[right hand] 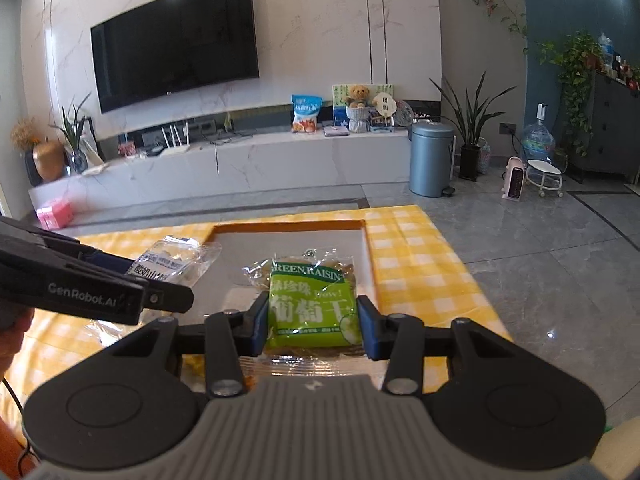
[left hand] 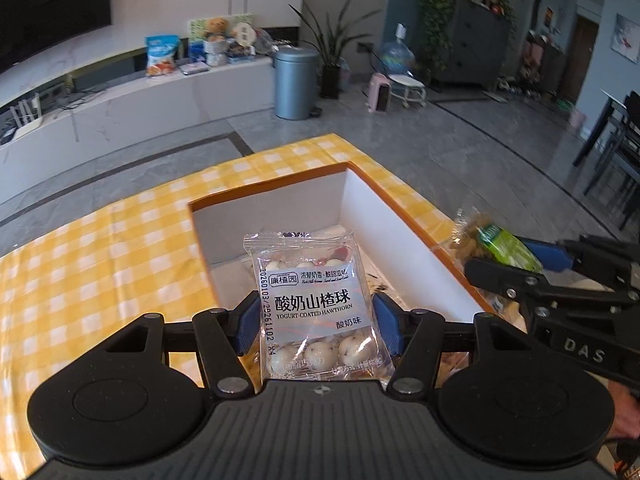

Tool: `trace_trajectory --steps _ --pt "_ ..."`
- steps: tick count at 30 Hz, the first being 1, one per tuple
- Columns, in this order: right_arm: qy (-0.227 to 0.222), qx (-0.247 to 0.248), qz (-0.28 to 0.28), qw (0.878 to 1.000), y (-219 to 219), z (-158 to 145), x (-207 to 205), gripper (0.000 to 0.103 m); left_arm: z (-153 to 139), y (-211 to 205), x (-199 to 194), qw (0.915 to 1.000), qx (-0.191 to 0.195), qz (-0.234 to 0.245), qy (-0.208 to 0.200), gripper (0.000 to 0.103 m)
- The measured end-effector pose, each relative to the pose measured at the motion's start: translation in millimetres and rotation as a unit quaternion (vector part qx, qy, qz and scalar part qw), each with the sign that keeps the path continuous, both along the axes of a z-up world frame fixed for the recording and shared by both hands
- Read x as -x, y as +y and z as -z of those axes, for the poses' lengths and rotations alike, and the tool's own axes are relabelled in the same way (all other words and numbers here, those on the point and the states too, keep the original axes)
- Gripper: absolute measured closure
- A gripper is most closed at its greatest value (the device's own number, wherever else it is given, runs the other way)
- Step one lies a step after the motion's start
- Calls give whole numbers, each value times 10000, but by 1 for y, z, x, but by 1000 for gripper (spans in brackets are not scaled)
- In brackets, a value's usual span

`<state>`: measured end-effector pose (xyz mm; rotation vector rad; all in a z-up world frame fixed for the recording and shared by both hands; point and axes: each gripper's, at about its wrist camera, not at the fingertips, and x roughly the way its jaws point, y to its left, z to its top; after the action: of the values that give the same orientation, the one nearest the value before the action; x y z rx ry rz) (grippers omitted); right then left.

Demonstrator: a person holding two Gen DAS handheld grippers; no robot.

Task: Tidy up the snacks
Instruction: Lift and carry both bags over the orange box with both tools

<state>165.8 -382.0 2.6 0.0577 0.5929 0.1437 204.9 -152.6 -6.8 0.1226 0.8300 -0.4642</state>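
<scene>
On the yellow-checked tablecloth point(left hand: 100, 248) stood an orange-rimmed open box point(left hand: 400, 216). Above it, the left gripper point(left hand: 316, 322) clamped a clear yogurt-hawthorn packet point(left hand: 316, 304); the right gripper point(right hand: 312, 326) pinched a green raisin packet point(right hand: 306, 308).

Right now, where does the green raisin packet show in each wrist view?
Left wrist view: green raisin packet at the right edge, pinched in the right claw, beside the orange-rimmed box.
Right wrist view: bottom centre, clamped between the blue pads.
Shared landmark: the blue-grey bin.
</scene>
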Motion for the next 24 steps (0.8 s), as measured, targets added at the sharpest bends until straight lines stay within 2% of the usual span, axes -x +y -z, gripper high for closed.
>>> trace_trajectory --steps 6,12,15,19,24 --pt "452 243 -408 9978 -14 10 -44 60 11 -11 -28 9995 -37 254 163 35" --pt "956 161 -744 9925 -18 22 -89 60 27 -17 -67 9979 104 308 564 35" --pt "1046 627 -972 9878 -6 33 -112 60 34 -22 -83 9975 29 319 635 35" --pt "1297 972 -1324 9779 11 49 -140 60 44 -25 -102 9970 -157 337 683 35" --pt "1332 1653 -1684 9626 33 68 -164 59 54 -22 -115 9954 -441 401 748 35"
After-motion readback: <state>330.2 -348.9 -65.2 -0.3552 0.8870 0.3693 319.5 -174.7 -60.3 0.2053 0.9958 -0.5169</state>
